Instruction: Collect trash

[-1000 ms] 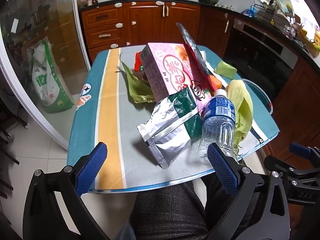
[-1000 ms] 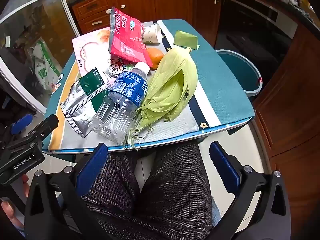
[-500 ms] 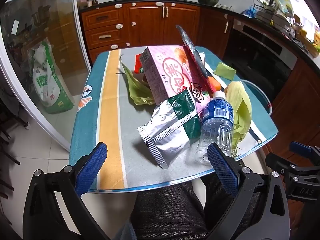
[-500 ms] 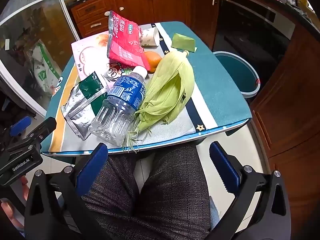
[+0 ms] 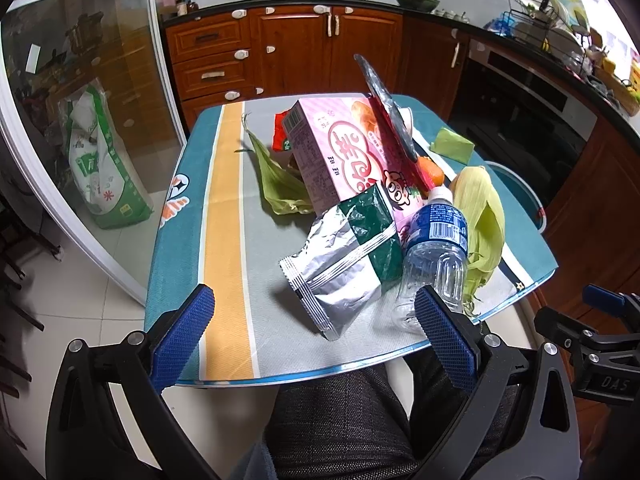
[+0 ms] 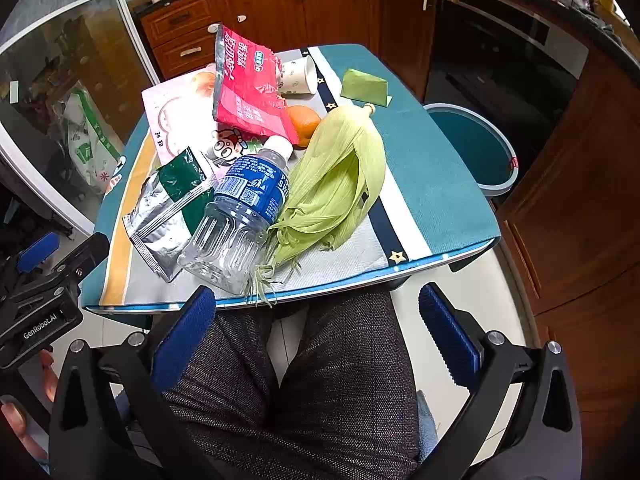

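Trash lies on the table (image 5: 224, 240): a silver and green foil bag (image 5: 340, 256), an empty plastic bottle (image 5: 434, 248), corn husks (image 6: 336, 188), a pink box (image 5: 340, 152), a red snack bag (image 6: 248, 92), an orange (image 6: 304, 120), a paper cup (image 6: 298, 76) and a green folded paper (image 6: 366, 88). My left gripper (image 5: 314, 336) is open and empty at the table's near edge, in front of the foil bag. My right gripper (image 6: 316, 332) is open and empty, over the person's lap below the bottle (image 6: 240, 216).
A teal bin (image 6: 476, 148) stands on the floor right of the table. A loose green husk leaf (image 5: 276, 176) lies behind the box. Wooden cabinets (image 5: 288, 48) and an oven (image 5: 520, 112) ring the room. A glass door (image 5: 80, 120) is at left.
Both grippers have edged slightly closer to the table; the trash appears a little nearer. Nothing has been taken hold of.
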